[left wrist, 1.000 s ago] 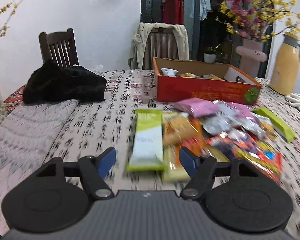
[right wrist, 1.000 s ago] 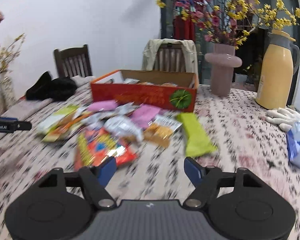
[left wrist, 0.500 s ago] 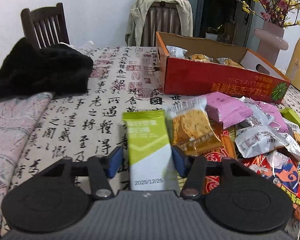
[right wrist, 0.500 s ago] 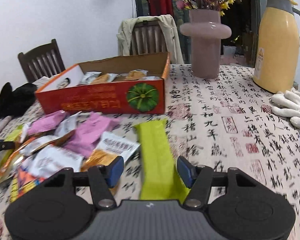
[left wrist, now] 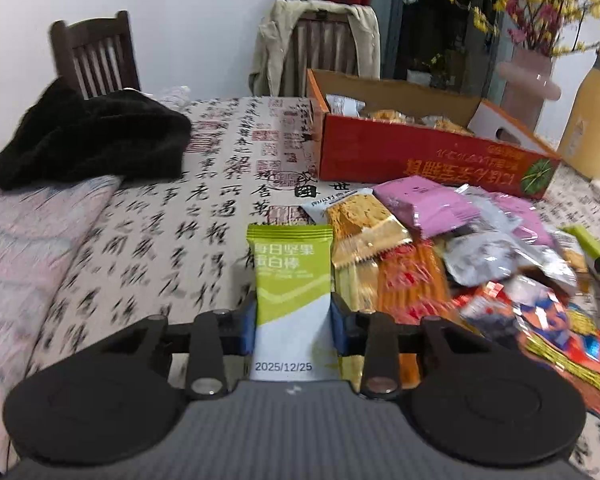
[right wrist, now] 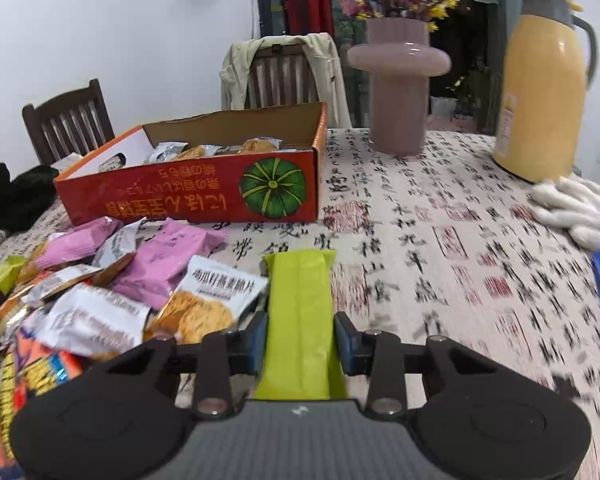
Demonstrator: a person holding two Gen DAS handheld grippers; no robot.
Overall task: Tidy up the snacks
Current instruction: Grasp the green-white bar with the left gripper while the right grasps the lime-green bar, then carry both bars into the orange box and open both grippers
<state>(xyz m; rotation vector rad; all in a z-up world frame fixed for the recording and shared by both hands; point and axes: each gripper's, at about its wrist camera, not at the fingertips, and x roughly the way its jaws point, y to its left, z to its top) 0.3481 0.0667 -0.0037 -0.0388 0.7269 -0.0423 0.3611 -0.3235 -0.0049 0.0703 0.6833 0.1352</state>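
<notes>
A: While the left wrist view looks over the table, the left gripper [left wrist: 293, 326] has just been closing and its blue pads now press both sides of the green-and-white bar [left wrist: 290, 280], which lies at the left edge of the snack pile [left wrist: 460, 264]. Only this view shows the printed front and date.

B: And the right wrist view?

A: The right gripper [right wrist: 300, 342] has likewise been closing; its pads clamp the plain lime-green packet [right wrist: 300, 312], at the pile's right edge beside a cracker packet [right wrist: 210, 304]. Here alone the white gloves [right wrist: 576, 208] and the whole yellow flask [right wrist: 540, 92] show.

B: The surface?

A: A calligraphy-print tablecloth [right wrist: 440, 248]; the red box [right wrist: 192, 192] stands open behind the pile, holding snacks. A pink vase [right wrist: 398, 84] and chairs stand beyond.

B: Free room?

A: Bare cloth left of the bar, up to the black garment [left wrist: 88, 136]; bare cloth right of the packet.
</notes>
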